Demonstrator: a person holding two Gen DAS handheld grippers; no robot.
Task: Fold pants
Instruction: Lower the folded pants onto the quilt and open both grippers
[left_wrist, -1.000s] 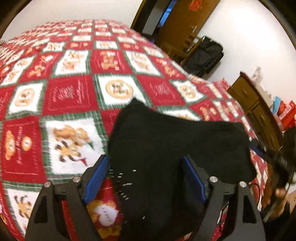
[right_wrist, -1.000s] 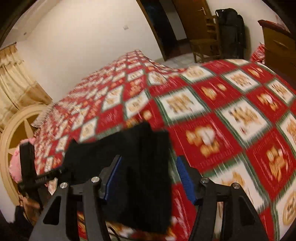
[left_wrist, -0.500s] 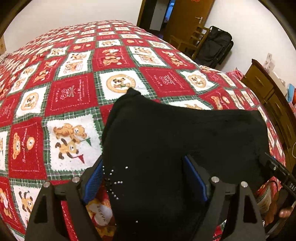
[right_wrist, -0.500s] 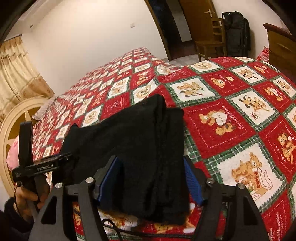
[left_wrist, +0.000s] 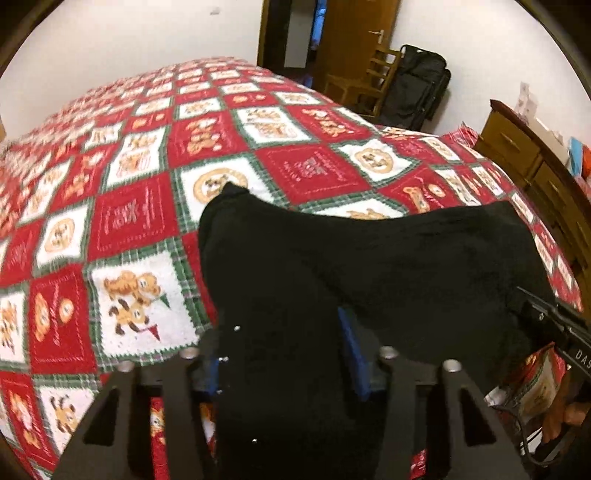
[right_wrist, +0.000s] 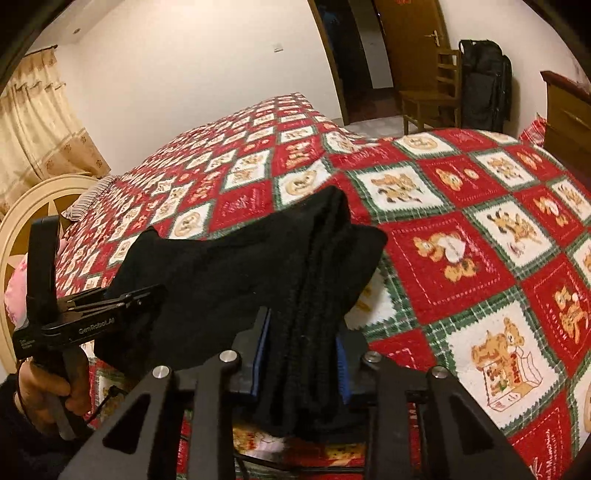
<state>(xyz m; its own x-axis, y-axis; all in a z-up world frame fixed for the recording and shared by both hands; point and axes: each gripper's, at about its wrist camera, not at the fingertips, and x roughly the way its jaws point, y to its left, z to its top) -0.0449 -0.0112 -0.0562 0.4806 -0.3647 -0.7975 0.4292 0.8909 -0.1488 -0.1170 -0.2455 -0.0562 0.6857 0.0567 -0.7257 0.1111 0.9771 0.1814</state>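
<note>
1 pair of black pants (left_wrist: 369, 266) held stretched over 1 quilted bed (left_wrist: 140, 206) | 2 grippers counted | left gripper (left_wrist: 280, 354) clamped on pants | right gripper (right_wrist: 301, 350) clamped on bunched pants edge

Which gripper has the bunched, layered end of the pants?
The right gripper: stacked folds of the black pants run between its pads. The left gripper clamps flatter fabric.

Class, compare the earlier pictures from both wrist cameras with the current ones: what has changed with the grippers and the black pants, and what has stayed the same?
Both grippers closed in: the left gripper and the right gripper, open around the black pants a second ago, now pinch the fabric between their blue pads. The pants stayed bunched and stretched between the two grippers on the red patchwork bedspread, in much the same place.
</note>
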